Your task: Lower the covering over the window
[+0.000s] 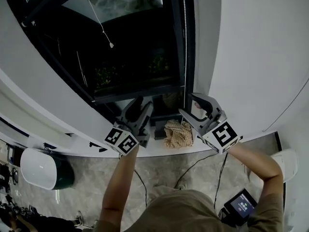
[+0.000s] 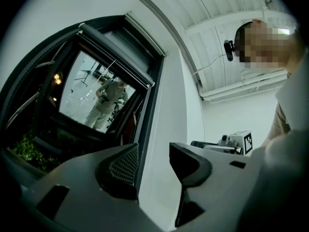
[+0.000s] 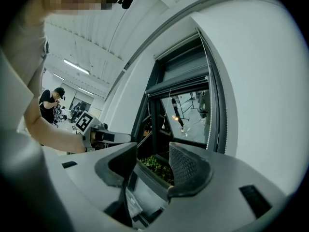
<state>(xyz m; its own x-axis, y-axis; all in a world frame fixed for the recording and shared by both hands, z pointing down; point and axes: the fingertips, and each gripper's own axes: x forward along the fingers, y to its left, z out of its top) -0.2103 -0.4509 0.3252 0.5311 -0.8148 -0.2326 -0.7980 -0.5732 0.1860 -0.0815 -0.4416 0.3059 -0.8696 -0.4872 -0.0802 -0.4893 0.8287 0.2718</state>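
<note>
A dark-framed window [image 1: 140, 57] fills the wall ahead. Its covering is a roller blind [image 3: 182, 66] rolled up at the top, also visible as the roller blind [image 2: 126, 33] in the left gripper view. A white bead chain [image 1: 185, 42] hangs down the window's right side; the bead chain [image 3: 208, 115] lies just past my right gripper's right finger, not between the jaws. A thin pull cord [image 1: 110, 44] dangles in front of the glass. My left gripper [image 1: 141, 104] is open and empty near the sill. My right gripper [image 1: 187, 104] is open beside the chain's lower end.
A crumpled beige cloth [image 1: 177, 133] lies on the white sill [image 1: 67, 129] between the grippers. A white bin [image 1: 41, 168] stands on the floor at left. Cables and a small screen device [image 1: 241, 204] are at lower right. Another person [image 3: 50, 103] stands far off.
</note>
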